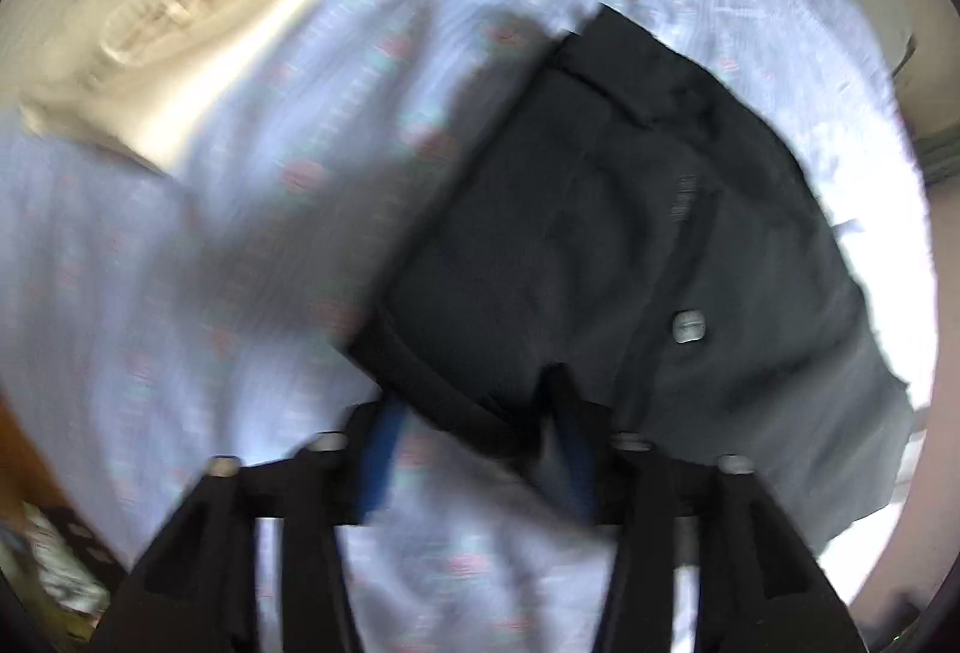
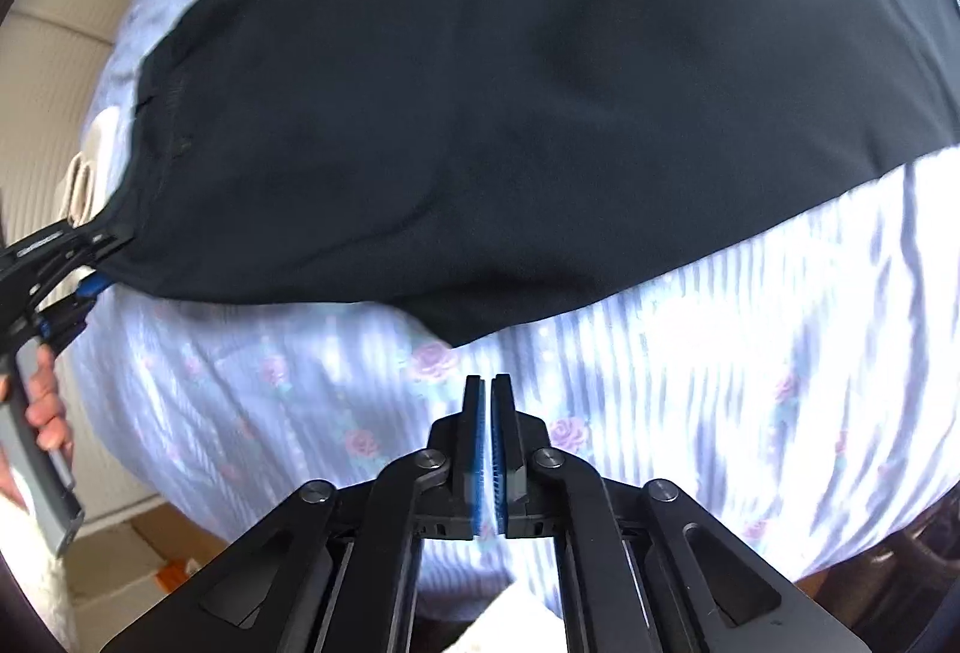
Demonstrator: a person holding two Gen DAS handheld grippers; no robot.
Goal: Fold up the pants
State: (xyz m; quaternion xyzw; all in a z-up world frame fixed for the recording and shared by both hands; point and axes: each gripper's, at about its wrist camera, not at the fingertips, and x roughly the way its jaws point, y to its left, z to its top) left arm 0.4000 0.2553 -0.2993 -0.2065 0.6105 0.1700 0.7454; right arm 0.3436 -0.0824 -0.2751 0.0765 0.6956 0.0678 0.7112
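Dark navy pants [image 1: 630, 233] lie folded on a pale blue floral bedsheet [image 1: 240, 233]; a small grey label [image 1: 688, 327] shows on them. My left gripper [image 1: 474, 413] stands with its fingers wide apart at the pants' near corner, the cloth between them. In the right wrist view the pants [image 2: 510, 113] spread wide across the bed, and the left gripper [image 2: 99, 257] sits at their left corner. My right gripper [image 2: 487, 383] is shut and empty, just short of the pants' near edge.
A folded cream garment [image 1: 198, 23] lies on the sheet at the far left. The bed edge and a beige ribbed surface [image 2: 42, 113] lie to the left. A cardboard box [image 2: 162, 551] stands on the floor below.
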